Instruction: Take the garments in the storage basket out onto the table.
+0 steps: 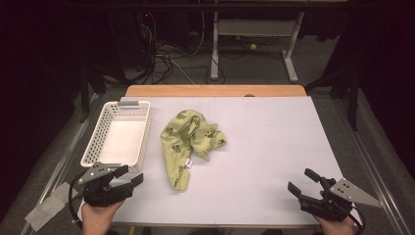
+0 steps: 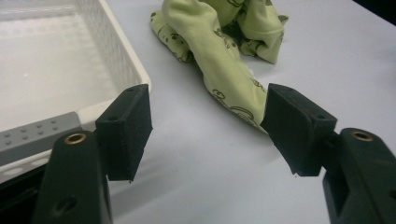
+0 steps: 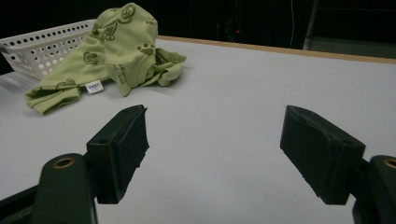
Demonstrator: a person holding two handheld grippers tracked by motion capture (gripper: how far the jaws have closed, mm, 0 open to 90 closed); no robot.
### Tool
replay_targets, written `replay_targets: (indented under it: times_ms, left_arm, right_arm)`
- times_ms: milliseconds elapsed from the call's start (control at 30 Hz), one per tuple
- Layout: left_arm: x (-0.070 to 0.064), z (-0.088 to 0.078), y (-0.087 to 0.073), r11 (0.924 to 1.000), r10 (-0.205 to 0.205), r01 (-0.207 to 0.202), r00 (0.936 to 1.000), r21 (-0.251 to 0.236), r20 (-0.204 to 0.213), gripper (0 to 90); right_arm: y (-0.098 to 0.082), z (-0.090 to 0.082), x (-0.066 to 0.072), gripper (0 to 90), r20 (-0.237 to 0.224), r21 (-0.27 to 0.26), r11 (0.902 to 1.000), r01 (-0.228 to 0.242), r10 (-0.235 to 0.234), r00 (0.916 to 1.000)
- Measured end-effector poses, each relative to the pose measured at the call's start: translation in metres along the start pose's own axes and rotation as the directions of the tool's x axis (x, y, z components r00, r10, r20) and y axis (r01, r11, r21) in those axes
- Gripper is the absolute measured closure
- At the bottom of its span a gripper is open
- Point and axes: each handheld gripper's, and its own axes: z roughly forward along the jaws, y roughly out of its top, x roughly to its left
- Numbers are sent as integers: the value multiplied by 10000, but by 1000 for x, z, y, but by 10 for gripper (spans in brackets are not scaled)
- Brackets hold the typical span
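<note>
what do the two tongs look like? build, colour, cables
Both tongs are black, each with two blocky rectangular jaw pads on arms with brass-ringed holes. Left tongs and right tongs each carry a grey three-cornered plate with small holes on top. A black cable loops off the left one. Hands are bare; no sleeves in view.

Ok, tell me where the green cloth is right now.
In the high view the green cloth lies crumpled on the table, left of centre, just right of the white basket and ahead of the open left gripper.

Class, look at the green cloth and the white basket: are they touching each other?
Apart. The high view shows a strip of bare table between the green cloth and the white basket; the left gripper view shows it too.
</note>
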Motion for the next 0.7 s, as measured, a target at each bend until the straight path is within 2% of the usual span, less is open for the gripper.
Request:
replay_targets:
  times_ms: [167, 300, 433, 600, 700]
  left_arm:
    - [-13, 11, -3, 9980, 635, -635, 9977, 7, 250, 304]
    - [-17, 21, 2, 9971, 721, -731, 9964, 214, 455, 304]
    - [-19, 32, 10, 9949, 939, -958, 9941, 319, 546, 304]
    - [-29, 50, 20, 9853, 1600, -1629, 9855, 510, 562, 304]
    - [-31, 62, 25, 9834, 1644, -1695, 9833, 648, 777, 304]
  right_arm:
    - [3, 4, 3, 241, 40, -163, 9999, -18, 18, 10000]
    - [7, 6, 7, 243, 103, -392, 9992, 23, -19, 9999]
    - [7, 9, 7, 245, 205, -336, 9994, 20, -13, 9998]
    - [10, 15, 5, 246, 384, -303, 9995, -119, 131, 9992]
    - [13, 20, 7, 246, 375, -314, 9995, 8, 4, 9993]
